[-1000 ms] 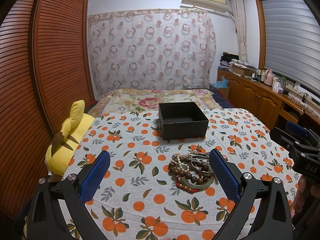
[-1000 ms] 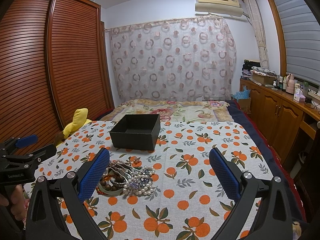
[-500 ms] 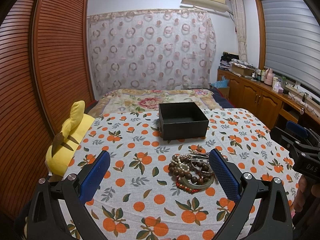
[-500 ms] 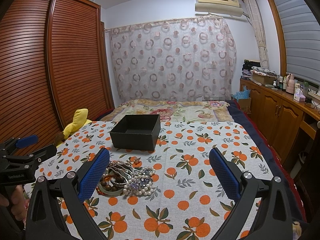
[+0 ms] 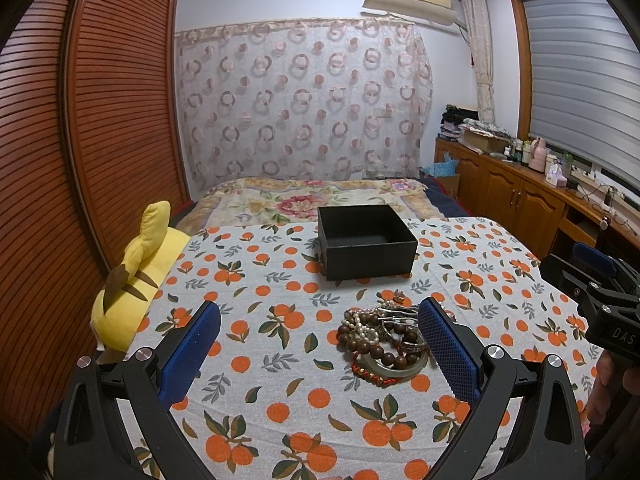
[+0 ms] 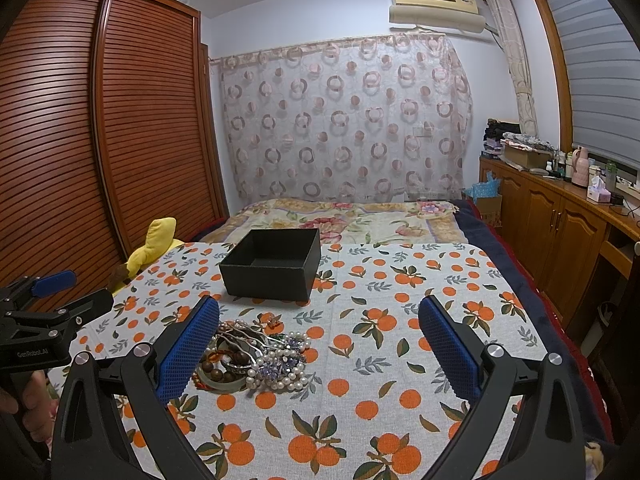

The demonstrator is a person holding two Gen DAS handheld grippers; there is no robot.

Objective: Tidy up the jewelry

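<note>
On the bed: jewelry pile, just before black box.
Left gripper: fingers wide, empty.
Right gripper: fingers wide, empty.

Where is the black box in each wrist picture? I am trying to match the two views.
Left wrist: the black box sits just right of centre, beyond the jewelry pile.
Right wrist: the black box sits left of centre, again beyond the pile.
Shared landmark: the yellow plush toy, left of the box.

Louvred wardrobe, curtained wall.
</note>
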